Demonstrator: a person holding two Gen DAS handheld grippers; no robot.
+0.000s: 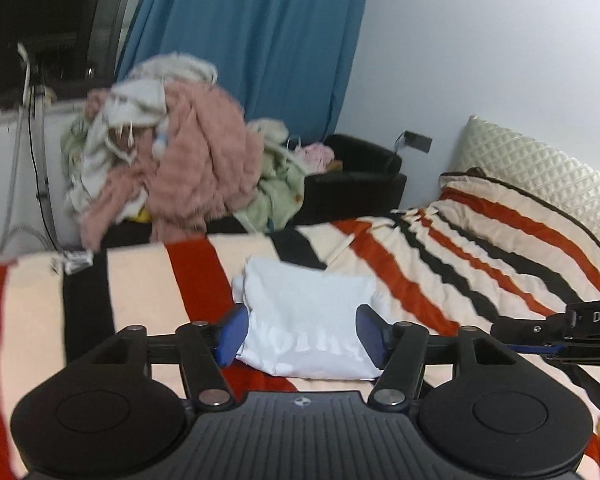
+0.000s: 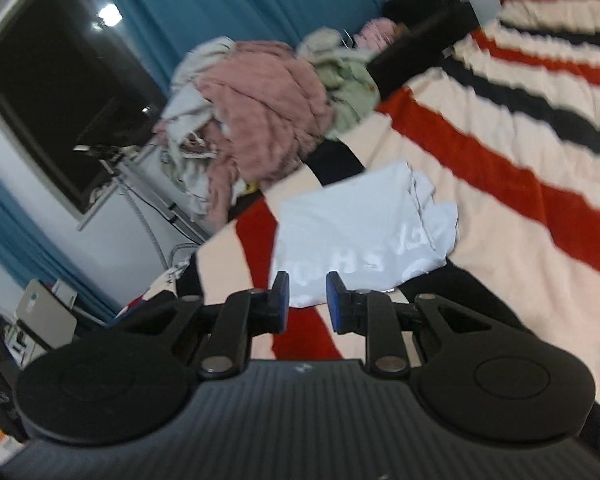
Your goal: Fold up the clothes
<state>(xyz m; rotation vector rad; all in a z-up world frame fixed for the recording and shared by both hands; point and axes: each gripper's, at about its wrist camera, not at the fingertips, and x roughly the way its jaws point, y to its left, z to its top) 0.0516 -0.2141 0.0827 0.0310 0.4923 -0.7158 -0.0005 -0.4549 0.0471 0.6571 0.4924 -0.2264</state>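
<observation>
A folded white garment (image 1: 308,320) with faint white lettering lies on the striped bedspread (image 1: 148,280); it also shows in the right wrist view (image 2: 360,232). My left gripper (image 1: 300,334) is open, its blue pads either side of the garment's near edge, and empty. My right gripper (image 2: 307,300) is open with a narrower gap, just short of the garment's near corner, holding nothing. The right gripper's body shows at the right edge of the left wrist view (image 1: 572,334).
A heap of pink, white and green clothes (image 1: 172,152) is piled past the bed's far edge, also seen in the right wrist view (image 2: 260,104). A blue curtain (image 1: 252,40), a dark window (image 2: 60,100), a black armchair (image 1: 356,176) and a quilted pillow (image 1: 540,172) surround the bed.
</observation>
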